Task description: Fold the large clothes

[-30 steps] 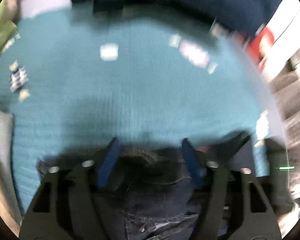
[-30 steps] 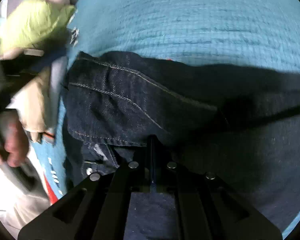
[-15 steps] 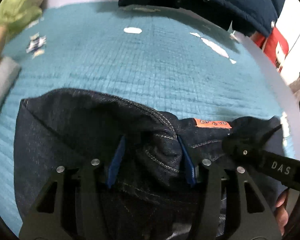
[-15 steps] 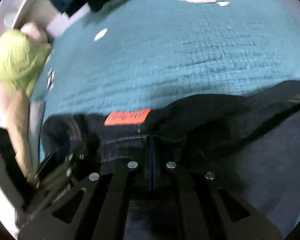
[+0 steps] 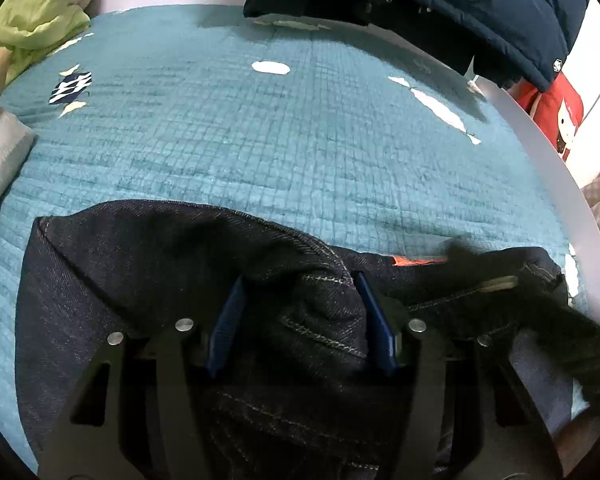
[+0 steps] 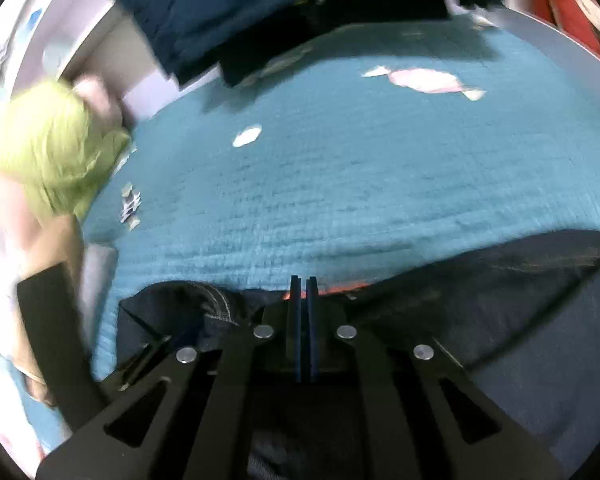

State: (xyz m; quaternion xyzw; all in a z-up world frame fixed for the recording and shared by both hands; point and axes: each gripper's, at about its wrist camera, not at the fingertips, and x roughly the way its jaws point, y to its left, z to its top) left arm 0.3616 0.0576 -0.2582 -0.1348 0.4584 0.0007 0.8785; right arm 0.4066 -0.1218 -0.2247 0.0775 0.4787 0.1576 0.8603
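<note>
The jeans (image 5: 148, 264) lie bunched at the near edge of the teal bedspread (image 5: 284, 140). The left gripper (image 5: 300, 320) stands spread with a denim fold between its 2 pads, not pinched. The right gripper (image 6: 303, 292) is clenched, though whether cloth is caught I cannot tell. Denim looks heavy and stiff, so the waistband seam is probably the best hold.

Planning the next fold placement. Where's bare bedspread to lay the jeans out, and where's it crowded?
Free: the teal bedspread between the jeans near the camera and the navy jacket at the far edge. Crowded: far left, by the green bedding, and the near edge, taken by denim.
</note>
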